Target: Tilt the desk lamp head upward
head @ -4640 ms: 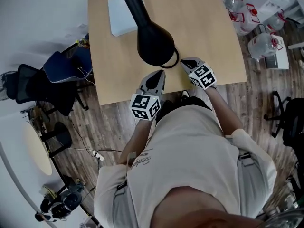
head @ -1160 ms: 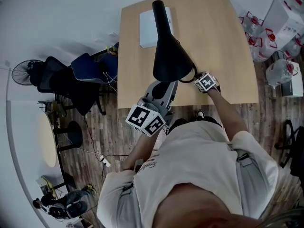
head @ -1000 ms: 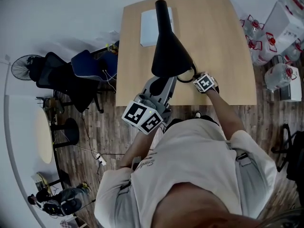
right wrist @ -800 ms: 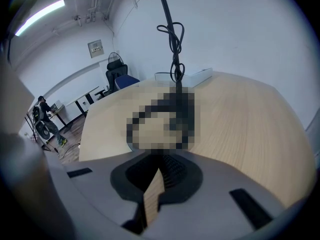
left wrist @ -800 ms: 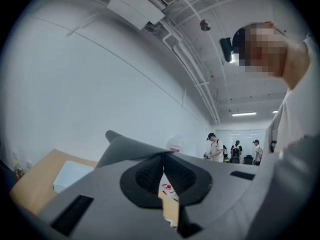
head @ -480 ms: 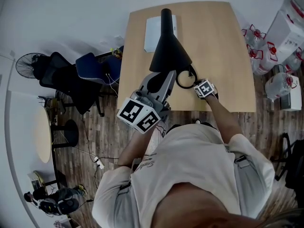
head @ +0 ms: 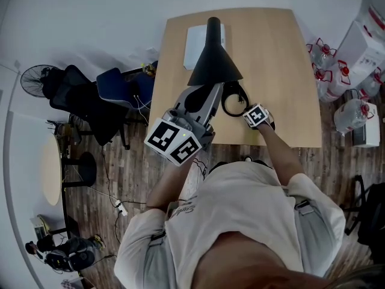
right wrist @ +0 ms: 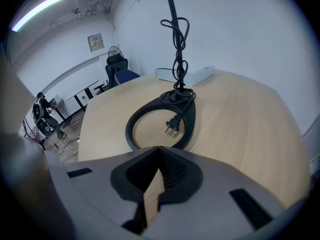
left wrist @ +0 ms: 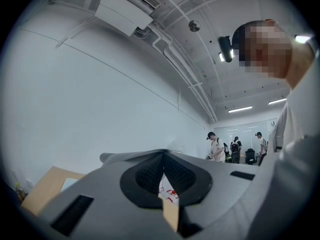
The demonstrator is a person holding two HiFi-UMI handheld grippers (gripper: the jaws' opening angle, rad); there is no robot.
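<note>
The black desk lamp has a cone-shaped head (head: 213,62) over the wooden table (head: 283,71) and a ring base (head: 224,103) lying flat on it. My left gripper (head: 204,90) is raised with its tips at the lower rim of the head. In the left gripper view it (left wrist: 163,156) is shut, empty and aimed up at the wall. My right gripper (head: 246,112) rests low by the ring base (right wrist: 134,120), shut (right wrist: 159,150), tips at the ring's near rim. The cord is wound round the stem (right wrist: 177,39), and the plug (right wrist: 173,125) lies inside the ring.
A flat white box (head: 197,38) lies at the table's far side behind the lamp. Office chairs (head: 90,95) and a fan (head: 36,80) stand left of the table; water bottles (head: 328,59) stand at the right. People (left wrist: 216,146) stand far across the room.
The lamp head has swung up and away, uncovering the ring base. My left gripper rose and moved forward under the head's rim. The right gripper stayed by the base.
</note>
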